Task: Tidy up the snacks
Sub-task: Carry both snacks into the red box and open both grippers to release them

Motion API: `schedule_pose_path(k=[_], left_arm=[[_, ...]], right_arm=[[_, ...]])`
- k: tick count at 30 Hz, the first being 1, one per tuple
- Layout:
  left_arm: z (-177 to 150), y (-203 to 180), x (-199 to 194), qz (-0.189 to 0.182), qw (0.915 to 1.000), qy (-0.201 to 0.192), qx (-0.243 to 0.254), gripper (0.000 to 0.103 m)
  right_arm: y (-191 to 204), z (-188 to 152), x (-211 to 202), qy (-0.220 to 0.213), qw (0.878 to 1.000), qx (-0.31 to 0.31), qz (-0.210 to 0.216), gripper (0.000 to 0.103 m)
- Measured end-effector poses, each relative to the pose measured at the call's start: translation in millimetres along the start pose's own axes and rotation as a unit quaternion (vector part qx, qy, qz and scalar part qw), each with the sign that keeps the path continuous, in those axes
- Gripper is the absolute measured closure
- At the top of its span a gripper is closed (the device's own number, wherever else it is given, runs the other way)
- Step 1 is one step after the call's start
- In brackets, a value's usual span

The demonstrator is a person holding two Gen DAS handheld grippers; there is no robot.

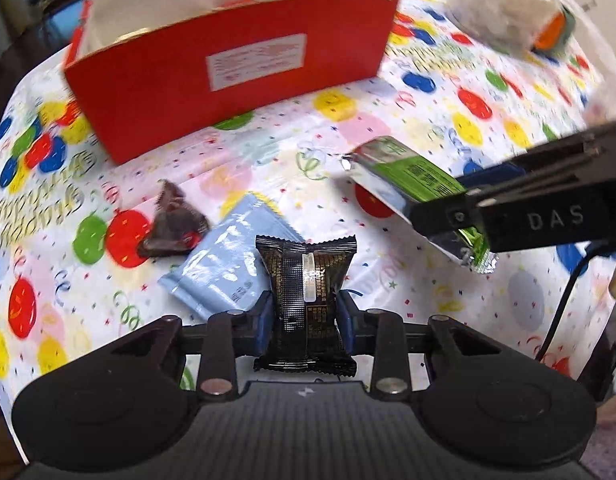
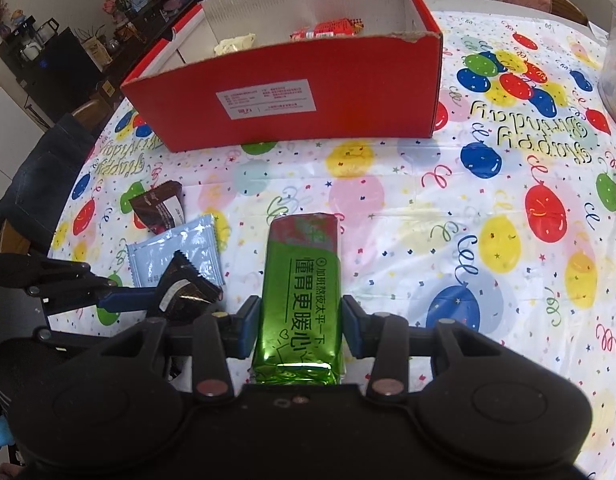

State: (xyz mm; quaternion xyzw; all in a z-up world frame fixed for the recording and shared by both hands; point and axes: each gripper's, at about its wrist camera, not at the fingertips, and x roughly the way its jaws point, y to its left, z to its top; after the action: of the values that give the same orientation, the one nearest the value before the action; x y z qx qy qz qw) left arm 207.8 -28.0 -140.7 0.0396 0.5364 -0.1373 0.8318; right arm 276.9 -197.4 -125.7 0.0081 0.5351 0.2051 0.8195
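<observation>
**Both tools clamped on snack packets in front of the red box**

The left tool (image 1: pixel 306 314) has its blue pads pressed on the sides of a black snack packet (image 1: pixel 306 280), which stands up between them. Just beyond and to its left, a pale blue sachet (image 1: pixel 224 256) lies flat on the surface (image 1: pixel 407 152), partly under the black packet. Further left lies a dark brown wrapper (image 1: pixel 172 224), just beside the sachet.

The right tool (image 2: pixel 298 322) is clamped on a green foil packet (image 2: pixel 302 288), held lengthwise between its pads and pointing ahead. In the left wrist view this packet is clear of the balloon-print cloth on the surface.

Ahead of both tools stands an open red cardboard box (image 2: pixel 308 108). Inside it are a red snack packet (image 2: pixel 327 29) and a cream-coloured packet (image 2: pixel 234 44), well apart.
</observation>
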Motion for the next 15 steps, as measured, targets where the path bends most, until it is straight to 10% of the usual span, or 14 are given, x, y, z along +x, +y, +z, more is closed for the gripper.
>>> schedule_pose_path(k=[15], left_arm=[[-1.0, 24.3, -54.6, -0.010, 0.9939, -0.051, -0.097, 0.071]], right_arm=[[5.3, 9.3, -46.1, -0.063, 0.998, 0.004, 0.013, 0.062]])
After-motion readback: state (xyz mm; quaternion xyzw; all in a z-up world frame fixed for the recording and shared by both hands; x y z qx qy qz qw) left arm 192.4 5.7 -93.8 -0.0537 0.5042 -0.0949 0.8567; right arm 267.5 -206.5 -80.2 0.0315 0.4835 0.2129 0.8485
